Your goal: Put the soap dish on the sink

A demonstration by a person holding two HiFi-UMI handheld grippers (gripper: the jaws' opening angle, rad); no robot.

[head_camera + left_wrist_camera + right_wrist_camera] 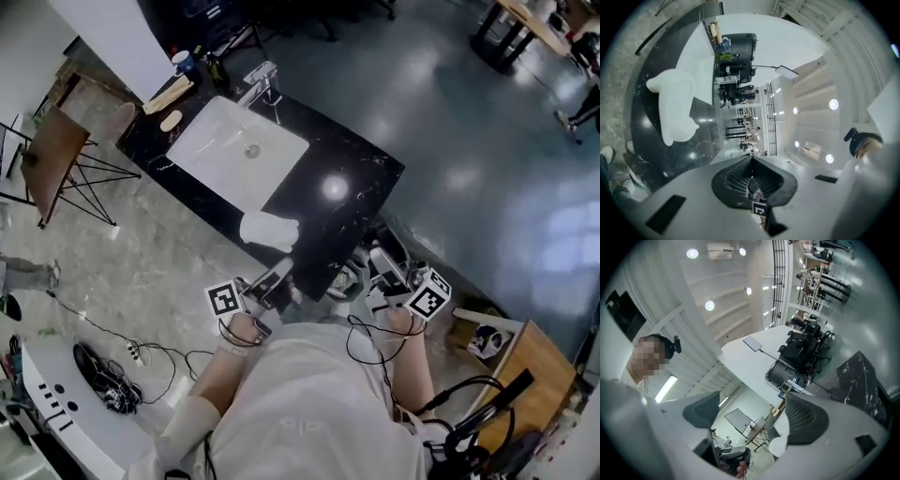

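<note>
The sink [239, 150] is sitting in the counter [361, 192] at the frame's upper left; the soap dish [269, 230] is lying on the counter just below it, near centre.

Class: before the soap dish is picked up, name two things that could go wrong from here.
1. The soap dish lies at the near edge of the black counter; a clumsy nudge could tip it to the floor.
2. The left gripper has its jaws shut; unless opened first, they would probably shove the dish rather than grasp it.
</note>
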